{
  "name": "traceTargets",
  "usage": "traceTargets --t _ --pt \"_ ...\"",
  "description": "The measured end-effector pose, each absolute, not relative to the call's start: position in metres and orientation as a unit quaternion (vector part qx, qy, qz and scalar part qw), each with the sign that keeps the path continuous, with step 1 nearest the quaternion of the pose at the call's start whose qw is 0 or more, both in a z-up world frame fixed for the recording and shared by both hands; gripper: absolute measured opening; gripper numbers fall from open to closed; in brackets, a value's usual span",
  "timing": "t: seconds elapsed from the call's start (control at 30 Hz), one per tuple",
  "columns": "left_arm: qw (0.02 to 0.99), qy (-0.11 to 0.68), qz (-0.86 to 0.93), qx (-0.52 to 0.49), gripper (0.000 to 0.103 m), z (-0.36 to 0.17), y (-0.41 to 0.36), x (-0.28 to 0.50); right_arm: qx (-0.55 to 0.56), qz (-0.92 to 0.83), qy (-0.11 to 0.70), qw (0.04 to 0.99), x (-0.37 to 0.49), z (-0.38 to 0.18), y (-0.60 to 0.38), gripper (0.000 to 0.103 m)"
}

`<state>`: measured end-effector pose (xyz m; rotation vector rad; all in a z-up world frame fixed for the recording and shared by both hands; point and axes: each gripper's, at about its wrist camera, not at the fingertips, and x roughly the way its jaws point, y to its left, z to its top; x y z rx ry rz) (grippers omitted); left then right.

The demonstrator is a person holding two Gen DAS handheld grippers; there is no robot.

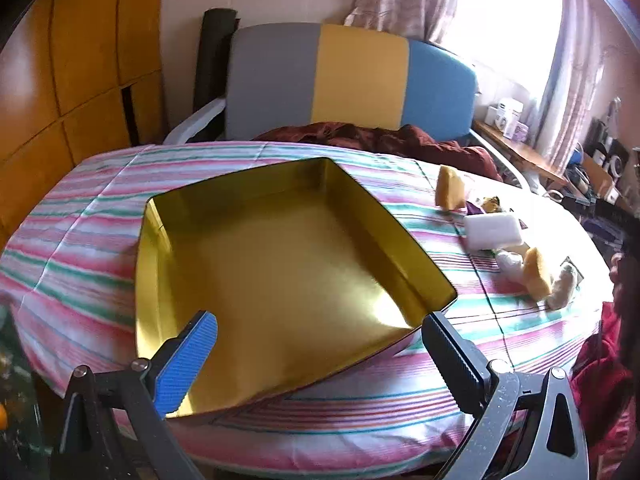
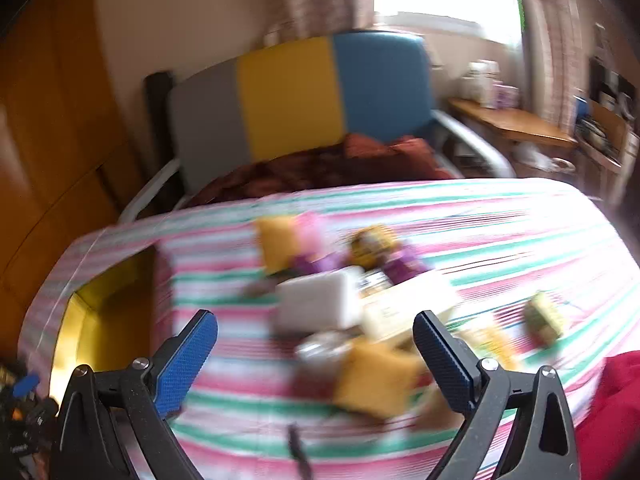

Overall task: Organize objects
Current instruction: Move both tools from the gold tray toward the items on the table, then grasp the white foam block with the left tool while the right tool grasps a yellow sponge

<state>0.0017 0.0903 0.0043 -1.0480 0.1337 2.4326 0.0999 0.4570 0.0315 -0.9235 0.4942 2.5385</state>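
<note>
A gold metal tin (image 1: 160,280) lies open and empty on the striped tablecloth (image 1: 80,216). My left gripper (image 1: 320,360) is open and empty over the tin's near corner. To the right lie a white bar (image 1: 494,230), two yellow sponges (image 1: 450,192) (image 1: 536,274) and small toys. The right wrist view is blurred. My right gripper (image 2: 316,360) is open and empty above a yellow sponge (image 2: 376,380), near the white bar (image 2: 320,300), a cream box (image 2: 404,312) and a second sponge (image 2: 278,248). The tin (image 2: 80,320) shows at the left.
A grey, yellow and blue chair (image 1: 360,80) with a dark red cloth (image 1: 380,140) stands behind the table. A wooden wardrobe (image 1: 60,80) is at the left. A cluttered desk (image 1: 520,148) and curtained window are at the right. A red garment (image 2: 612,412) is at the table's near right edge.
</note>
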Motion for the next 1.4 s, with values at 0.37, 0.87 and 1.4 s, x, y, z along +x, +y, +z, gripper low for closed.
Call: traceTargets --t 0.37,0.87,1.4 --pt "0.353 0.125 0.851 -0.367 0.103 0.012 0.161 0.010 -0.317 0.868 0.308 0.224 0.129 -0.014 0.568 0.100" --pt "0.458 0.327 0.767 -0.310 0.103 0.001 0.326 -0.012 -0.277 0.868 0.359 0.201 0.141 -0.009 0.577 0.100" --pt "0.552 0.398 0.665 -0.307 0.101 -0.045 0.428 -0.057 -0.281 0.867 0.371 0.180 0.141 -0.012 0.581 0.100"
